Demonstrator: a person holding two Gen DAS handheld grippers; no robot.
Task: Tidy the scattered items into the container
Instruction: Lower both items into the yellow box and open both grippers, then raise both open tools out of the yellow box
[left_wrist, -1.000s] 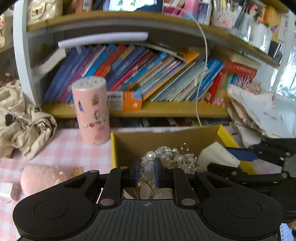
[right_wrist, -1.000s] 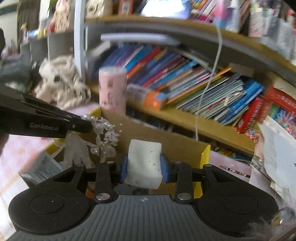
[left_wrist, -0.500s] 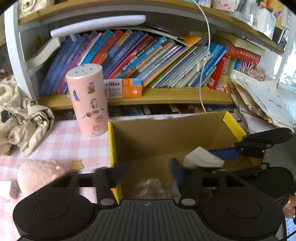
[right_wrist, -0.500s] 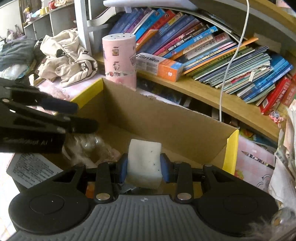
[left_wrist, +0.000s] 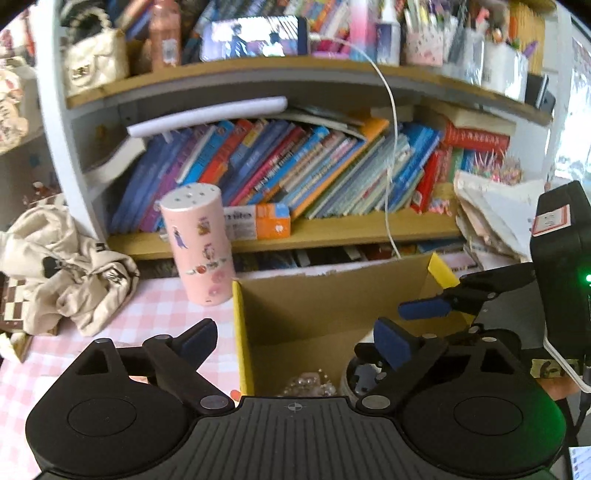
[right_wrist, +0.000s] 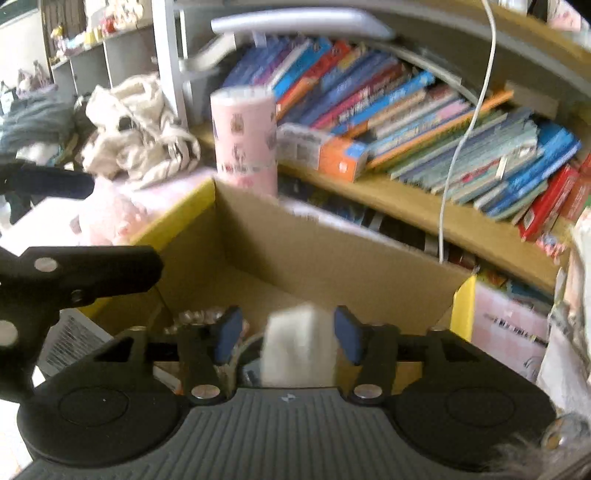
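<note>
A pink-checked counter (left_wrist: 110, 332) fronts wooden shelves of slanted books; a cardboard box (left_wrist: 314, 295) with yellow flap edges sits right of a pink cylinder (left_wrist: 197, 247). The left claw (left_wrist: 295, 343), earlier pinching the pearl ornament (left_wrist: 310, 382), is opening empty, the ornament lying in the box. The right claw (right_wrist: 286, 336) is opening too, pads clear of the blurred white sponge block (right_wrist: 295, 343) between them, over the box.

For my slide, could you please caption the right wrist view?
Right gripper opening above the cardboard box, white block loose between its blue pads.
</note>
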